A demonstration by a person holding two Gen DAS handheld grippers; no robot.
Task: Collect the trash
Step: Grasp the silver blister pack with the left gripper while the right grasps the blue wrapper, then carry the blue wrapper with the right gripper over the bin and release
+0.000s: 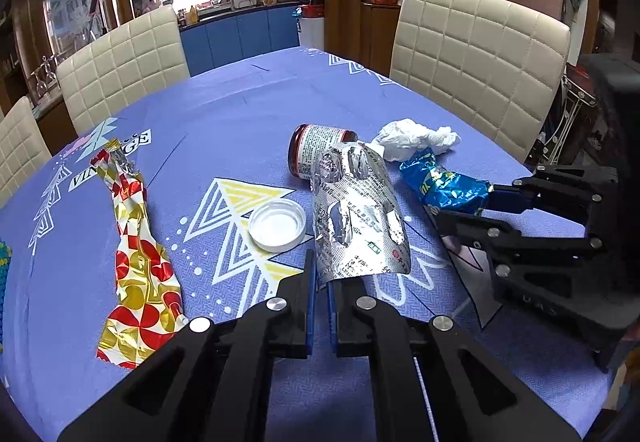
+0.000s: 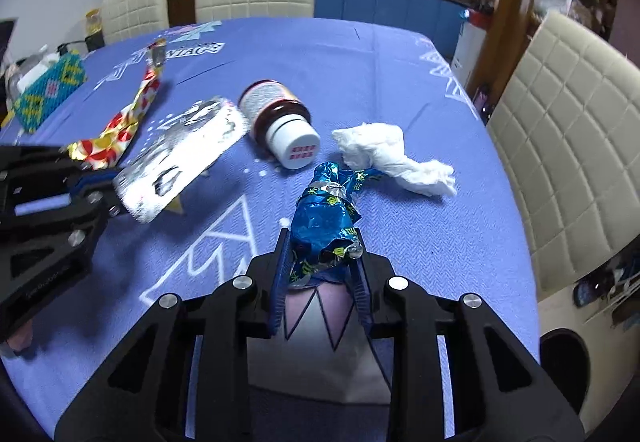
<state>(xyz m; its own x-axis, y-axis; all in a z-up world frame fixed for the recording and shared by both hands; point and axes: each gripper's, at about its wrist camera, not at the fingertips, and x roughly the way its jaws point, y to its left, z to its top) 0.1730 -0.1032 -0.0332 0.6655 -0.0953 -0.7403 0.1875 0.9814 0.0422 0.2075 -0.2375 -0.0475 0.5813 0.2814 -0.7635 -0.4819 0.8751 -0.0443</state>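
Observation:
My left gripper is shut on the near edge of a silver blister pack, which stands up off the blue tablecloth. My right gripper is shut on a crumpled blue foil wrapper; from the left wrist view that same gripper grips the wrapper at the right. A crumpled white tissue lies just beyond the wrapper. A dark red jar with a white cap lies on its side. A loose white lid and a red and gold wrapper lie on the cloth.
Cream padded chairs stand around the table. A beaded blue and yellow tissue box sits at the table's left side in the right wrist view. A kitchen counter with blue cabinets lies beyond the far edge.

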